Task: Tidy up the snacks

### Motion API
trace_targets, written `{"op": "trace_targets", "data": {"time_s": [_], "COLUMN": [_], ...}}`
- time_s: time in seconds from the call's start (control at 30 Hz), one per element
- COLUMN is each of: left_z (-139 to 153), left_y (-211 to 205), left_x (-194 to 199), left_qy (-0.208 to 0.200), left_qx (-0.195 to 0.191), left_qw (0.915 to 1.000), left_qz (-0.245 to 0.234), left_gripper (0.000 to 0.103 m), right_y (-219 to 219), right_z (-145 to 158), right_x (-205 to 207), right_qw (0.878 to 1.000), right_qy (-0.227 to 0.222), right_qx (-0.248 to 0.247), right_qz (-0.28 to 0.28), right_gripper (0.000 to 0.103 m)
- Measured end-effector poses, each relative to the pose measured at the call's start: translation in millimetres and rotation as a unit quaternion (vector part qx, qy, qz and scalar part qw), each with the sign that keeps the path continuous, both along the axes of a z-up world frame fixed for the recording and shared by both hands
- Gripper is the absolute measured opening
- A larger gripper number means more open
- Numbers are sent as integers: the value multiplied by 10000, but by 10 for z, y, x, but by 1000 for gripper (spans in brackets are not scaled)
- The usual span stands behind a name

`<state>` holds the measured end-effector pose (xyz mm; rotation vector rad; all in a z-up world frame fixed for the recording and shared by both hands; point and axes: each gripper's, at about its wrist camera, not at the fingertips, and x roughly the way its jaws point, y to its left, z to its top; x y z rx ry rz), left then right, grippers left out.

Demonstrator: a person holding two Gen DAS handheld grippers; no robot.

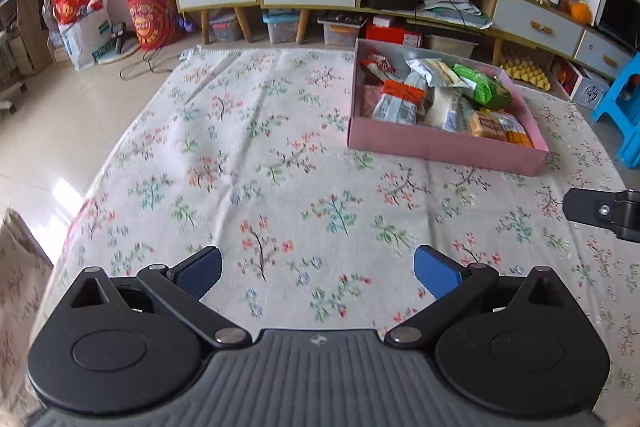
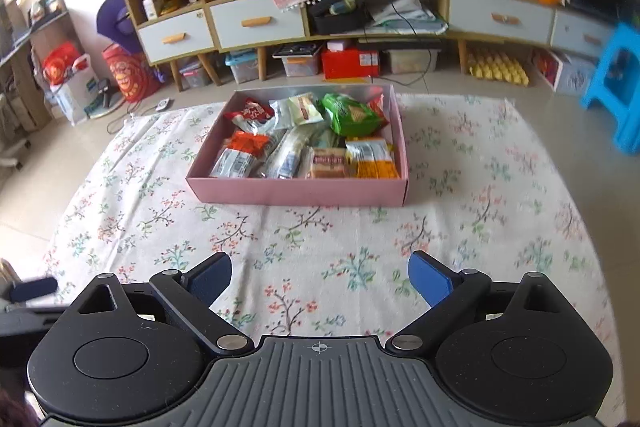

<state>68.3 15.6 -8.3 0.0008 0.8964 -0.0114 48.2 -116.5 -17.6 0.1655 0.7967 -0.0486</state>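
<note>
- Many snack packets (image 2: 304, 141) lie inside the pink box (image 2: 298, 191); none visible on the floral cloth (image 2: 304, 247) around it.
- My left gripper (image 1: 318, 273) and right gripper (image 2: 320, 277): both wide open, empty, short of the box's near wall.
- Judgement: sorting looks finished or nearly; next, check for strays.

Both handheld grippers hover side by side: the left gripper (image 1: 318, 273) and right gripper (image 2: 320, 277), jaws spread wide, empty.

My left gripper (image 1: 318, 273) hung spread and empty over the floral cloth (image 1: 240, 163). Pink box (image 1: 444, 145) of snacks (image 1: 440, 95) sat ahead, right.
</note>
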Motion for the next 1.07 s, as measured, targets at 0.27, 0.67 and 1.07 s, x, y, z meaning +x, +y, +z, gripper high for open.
{"op": "trace_targets", "data": {"time_s": [0.27, 0.67, 1.07], "left_z": [-29, -39, -43], "left_y": [-27, -18, -54], "left_x": [-126, -157, -152], "left_qy": [-19, -28, -13], "left_qx": [58, 100, 177], "left_qw": [9999, 9999, 9998], "left_qz": [-96, -71, -54], "left_gripper": [103, 103, 102], "right_y": [43, 114, 107], "right_z": [-84, -203, -212], "right_x": [-63, -26, -24], "right_qw": [9999, 9999, 9999], "right_qy": [-25, 50, 52], "right_qx": [-122, -149, -125], "right_qz": [-91, 18, 38], "right_gripper": [97, 97, 97]}}
